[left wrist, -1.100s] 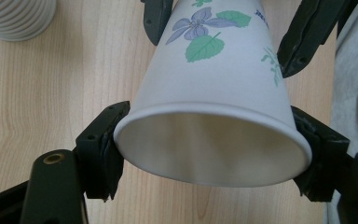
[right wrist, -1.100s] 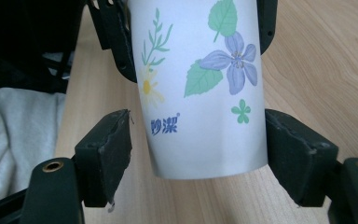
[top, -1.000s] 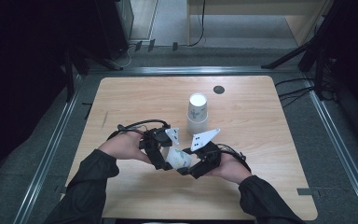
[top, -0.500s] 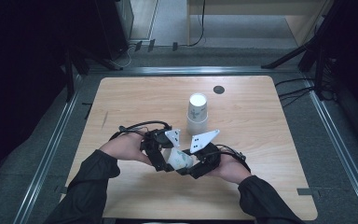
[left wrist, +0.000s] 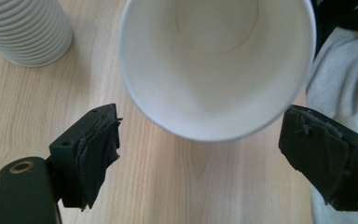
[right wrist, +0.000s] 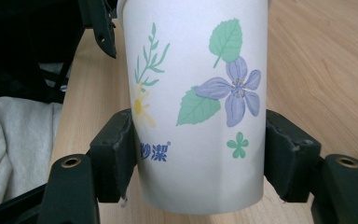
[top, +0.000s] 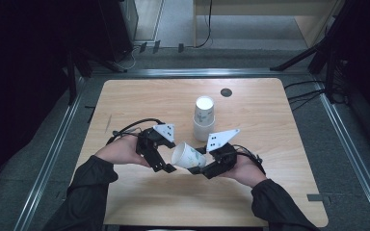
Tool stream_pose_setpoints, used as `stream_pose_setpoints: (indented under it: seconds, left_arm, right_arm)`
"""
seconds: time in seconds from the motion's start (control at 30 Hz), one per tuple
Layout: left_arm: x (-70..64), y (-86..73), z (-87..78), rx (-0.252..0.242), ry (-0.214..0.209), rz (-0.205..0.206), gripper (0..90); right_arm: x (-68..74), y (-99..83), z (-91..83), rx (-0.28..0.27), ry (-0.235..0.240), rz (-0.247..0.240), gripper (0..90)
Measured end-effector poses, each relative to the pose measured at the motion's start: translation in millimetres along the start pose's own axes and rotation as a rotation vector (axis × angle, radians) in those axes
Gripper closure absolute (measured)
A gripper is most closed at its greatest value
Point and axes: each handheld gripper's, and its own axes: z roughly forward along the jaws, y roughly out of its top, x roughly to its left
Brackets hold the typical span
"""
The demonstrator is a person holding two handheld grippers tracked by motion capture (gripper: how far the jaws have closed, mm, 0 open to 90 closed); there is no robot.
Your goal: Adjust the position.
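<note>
A white paper cup (top: pixel 188 155) printed with flowers (right wrist: pixel 198 107) lies tipped on its side above the table, and my right gripper (top: pixel 201 162) (right wrist: pixel 198 154) is shut on its lower wall. The cup's open mouth (left wrist: pixel 216 60) faces my left gripper (top: pixel 165 159) (left wrist: pixel 196 135). That gripper is open, with one jaw on each side just short of the rim and not touching it. The cup is empty inside.
An upside-down stack of paper cups (top: pixel 204 120) (left wrist: pixel 23 32) stands mid-table just behind the hands. A small dark round disc (top: pixel 226 92) sits near the wooden table's far edge (top: pixel 192 81). Grey sleeves come in from the front edge.
The hands have barely moved. The cup between the grippers now sits a little higher, with its mouth turned more plainly toward the left gripper.
</note>
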Motion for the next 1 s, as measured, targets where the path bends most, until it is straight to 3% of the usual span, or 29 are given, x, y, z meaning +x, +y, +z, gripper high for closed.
stream_pose_setpoints:
  seconds: [0.13, 0.3, 0.43, 0.57, 0.83, 1.0]
  left_arm:
    - [-0.1, -7.3, -3.5, -0.044, 0.001, -0.025, 12.6]
    - [-0.1, -17.1, -7.1, -0.094, 0.059, -0.062, 13.5]
    - [1.3, -22.0, -10.4, -0.171, 0.026, -0.098, 13.5]
    - [1.0, -22.7, -7.5, -0.216, 0.013, -0.118, 13.5]
    - [-2.1, -16.6, 2.6, -0.277, 0.023, -0.143, 13.4]
    - [-2.7, -14.3, 4.4, -0.352, -0.021, -0.168, 14.0]
  right_arm:
    - [-1.4, -0.4, -6.2, -0.016, -0.013, 0.004, 33.9]
    - [-3.4, -0.9, -13.7, -0.043, -0.013, 0.018, 33.8]
    - [-4.4, -1.1, -17.8, -0.058, -0.018, 0.025, 33.8]
    - [-5.2, -1.0, -21.4, -0.08, -0.017, 0.027, 33.8]
    - [-5.7, -1.2, -25.7, -0.11, -0.005, 0.04, 33.8]
    - [-4.8, -1.3, -25.2, -0.109, 0.003, 0.04, 33.8]
